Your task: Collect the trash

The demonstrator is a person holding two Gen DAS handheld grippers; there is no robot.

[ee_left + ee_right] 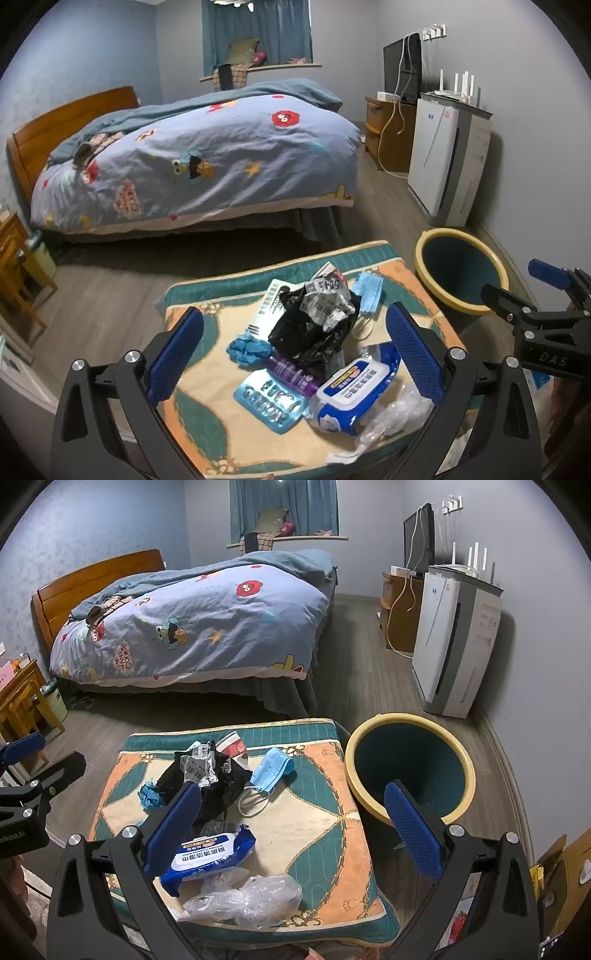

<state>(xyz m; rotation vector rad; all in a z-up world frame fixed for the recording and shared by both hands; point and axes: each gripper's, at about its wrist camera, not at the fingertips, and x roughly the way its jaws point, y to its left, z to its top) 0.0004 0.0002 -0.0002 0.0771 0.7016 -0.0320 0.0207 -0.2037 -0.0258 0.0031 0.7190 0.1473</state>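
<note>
The left gripper is hovering above the quilted cushion with its jaws standing wide apart and holding nothing. Between its blue pads are lying the crumpled black bag, the blue glove, the purple tube and the light blue stencil sheet. The wet-wipe pack is sitting just inside the right-hand pad, and the clear plastic film is lying below that pad.

The right gripper is likewise standing wide open and empty. Its left pad is overlapping the black bag in the right wrist view; the wipe pack and the clear film are lying beneath that pad. The blue face mask is resting ahead of the gripper, between the pads, with the crushed paper cup beyond it. The yellow-rimmed bin is standing beside the cushion, ahead of the right pad.
</note>
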